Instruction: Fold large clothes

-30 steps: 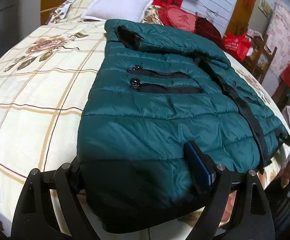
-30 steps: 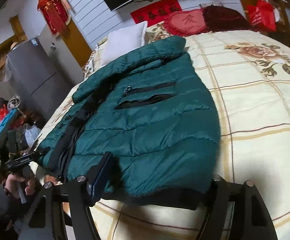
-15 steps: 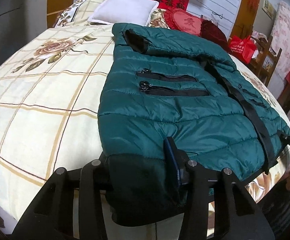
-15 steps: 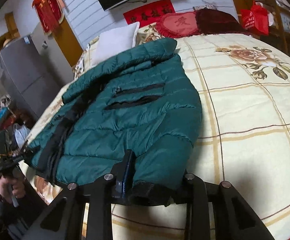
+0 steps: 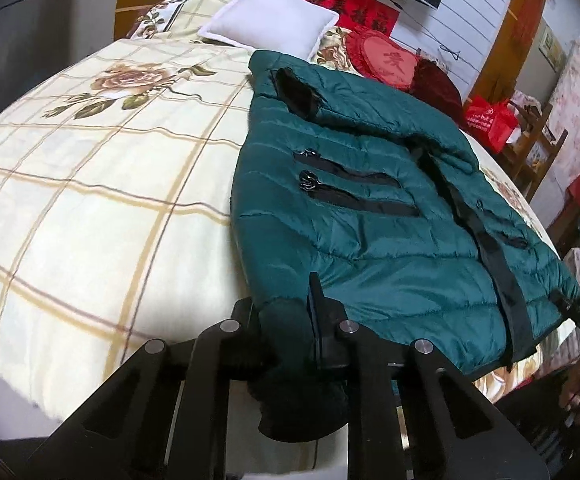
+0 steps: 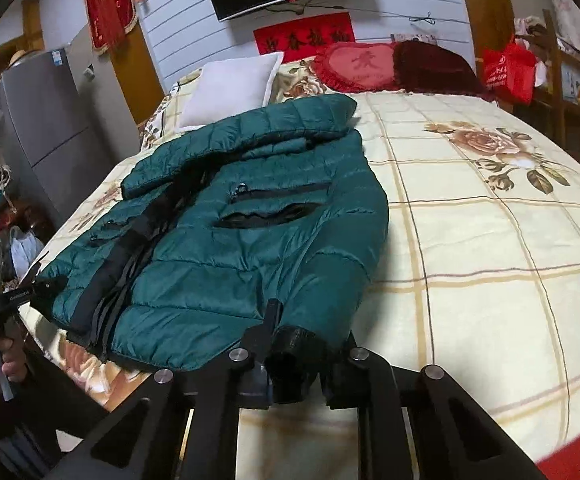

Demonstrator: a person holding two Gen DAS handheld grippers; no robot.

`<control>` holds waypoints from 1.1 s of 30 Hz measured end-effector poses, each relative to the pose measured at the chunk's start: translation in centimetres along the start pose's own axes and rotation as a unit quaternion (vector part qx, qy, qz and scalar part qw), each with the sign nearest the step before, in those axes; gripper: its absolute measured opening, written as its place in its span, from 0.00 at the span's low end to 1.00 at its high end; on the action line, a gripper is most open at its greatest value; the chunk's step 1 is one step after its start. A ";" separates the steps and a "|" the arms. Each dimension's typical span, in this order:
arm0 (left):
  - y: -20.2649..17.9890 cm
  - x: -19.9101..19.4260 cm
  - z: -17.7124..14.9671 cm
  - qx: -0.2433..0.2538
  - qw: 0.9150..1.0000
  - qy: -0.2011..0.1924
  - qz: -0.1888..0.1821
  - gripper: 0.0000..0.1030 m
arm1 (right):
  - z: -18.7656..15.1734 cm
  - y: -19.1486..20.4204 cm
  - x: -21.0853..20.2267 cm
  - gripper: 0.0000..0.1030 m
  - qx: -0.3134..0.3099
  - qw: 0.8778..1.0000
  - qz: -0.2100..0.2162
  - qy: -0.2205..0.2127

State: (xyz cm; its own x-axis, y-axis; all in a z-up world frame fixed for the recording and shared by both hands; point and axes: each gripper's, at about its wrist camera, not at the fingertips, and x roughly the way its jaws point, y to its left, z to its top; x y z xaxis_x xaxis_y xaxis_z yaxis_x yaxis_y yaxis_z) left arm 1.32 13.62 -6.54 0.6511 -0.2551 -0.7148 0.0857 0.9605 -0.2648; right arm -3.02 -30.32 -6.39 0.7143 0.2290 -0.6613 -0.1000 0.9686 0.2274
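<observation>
A dark green quilted jacket (image 5: 369,216) with black zip pockets and a black front strip lies flat on the bed; it also shows in the right wrist view (image 6: 250,216). My left gripper (image 5: 286,320) is shut on the jacket's black bottom hem at its left corner. My right gripper (image 6: 297,340) is shut on the black hem at the opposite corner. Each gripper also shows small at the far edge of the other's view, held in a hand.
The bed has a cream checked cover with rose prints (image 5: 110,184). A white pillow (image 5: 270,20) and red cushions (image 5: 389,60) lie at the head. A grey fridge (image 6: 46,128) and clutter stand beside the bed, a red bag (image 6: 507,68) on a wooden rack.
Both grippers have closed from wide open onto the jacket's bottom hem, bunching the fabric between their fingers. The hem corners are pulled in slightly toward the bed's edge.
</observation>
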 end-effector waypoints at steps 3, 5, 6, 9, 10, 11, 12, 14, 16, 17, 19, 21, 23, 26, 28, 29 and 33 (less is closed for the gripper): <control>0.2 -1.4 -0.1 0.003 1.000 0.001 0.002 0.14 | -0.4 0.7 -1.3 0.14 -0.004 1.000 -0.003 0.002; 0.3 -2.4 0.0 0.005 1.000 0.001 0.003 0.14 | -0.5 1.0 -2.0 0.14 -0.001 1.000 -0.003 0.001; 0.3 -2.8 0.0 0.007 1.000 0.002 0.003 0.14 | -0.6 1.0 -2.4 0.14 0.001 1.000 -0.003 0.004; 0.0 -3.8 -0.1 0.017 1.000 0.004 0.010 0.14 | -0.9 1.1 -3.2 0.14 0.004 1.000 -0.009 0.007; -0.1 -4.0 -0.1 0.019 1.000 0.004 0.012 0.14 | -1.0 1.1 -3.7 0.14 0.006 1.000 -0.013 0.007; -0.2 -4.3 -0.2 0.022 1.000 0.004 0.013 0.14 | -1.0 1.1 -3.9 0.14 0.008 1.000 -0.016 0.006; -0.3 -4.6 -0.3 0.022 1.000 0.005 0.013 0.14 | -1.0 1.1 -4.4 0.14 0.011 1.000 -0.020 0.002; -0.3 -5.3 -0.7 0.018 1.000 0.006 0.010 0.14 | -1.0 1.1 -5.3 0.14 0.013 1.000 -0.024 -0.003; -0.2 -6.0 -1.0 0.013 1.000 0.008 0.008 0.14 | -1.0 1.4 -6.2 0.14 0.007 0.999 -0.031 -0.011; -0.1 -6.3 -1.4 0.011 1.000 0.007 0.006 0.14 | -1.0 1.5 -6.7 0.14 0.004 0.999 -0.033 -0.014; 0.1 -7.0 -1.7 0.004 1.000 0.006 0.003 0.14 | -1.1 1.6 -7.5 0.14 0.001 0.999 -0.034 -0.019; 0.3 -7.5 -1.6 -0.003 1.000 0.004 0.001 0.14 | -1.2 1.5 -8.3 0.14 0.000 0.999 -0.032 -0.024; 0.6 -8.0 -1.7 -0.012 1.000 0.001 -0.004 0.14 | -1.2 1.3 -8.8 0.14 0.001 0.999 -0.027 -0.028; 0.7 -8.1 -1.5 -0.016 1.000 -0.003 -0.011 0.14 | -1.1 1.1 -9.1 0.14 0.004 0.999 -0.020 -0.032; 0.7 -7.8 -1.4 -0.016 1.000 0.001 -0.011 0.14 | -0.9 0.6 -8.7 0.14 0.009 0.999 -0.013 -0.028; 0.8 -7.6 -1.4 -0.017 1.000 0.003 -0.010 0.14 | -0.9 0.2 -8.3 0.14 0.015 1.000 -0.005 -0.023; 0.8 -7.1 -2.0 -0.015 1.000 0.011 -0.005 0.14 | -1.3 -0.3 -7.5 0.14 0.021 1.000 0.006 -0.008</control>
State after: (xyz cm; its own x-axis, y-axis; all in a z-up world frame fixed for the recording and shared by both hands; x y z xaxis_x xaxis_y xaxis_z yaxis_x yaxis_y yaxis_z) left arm -4.72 16.01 -2.96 0.6343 -0.2674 -0.7253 0.0693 0.9542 -0.2911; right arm -9.22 -32.18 -2.42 0.7249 0.2378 -0.6465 -0.0792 0.9611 0.2647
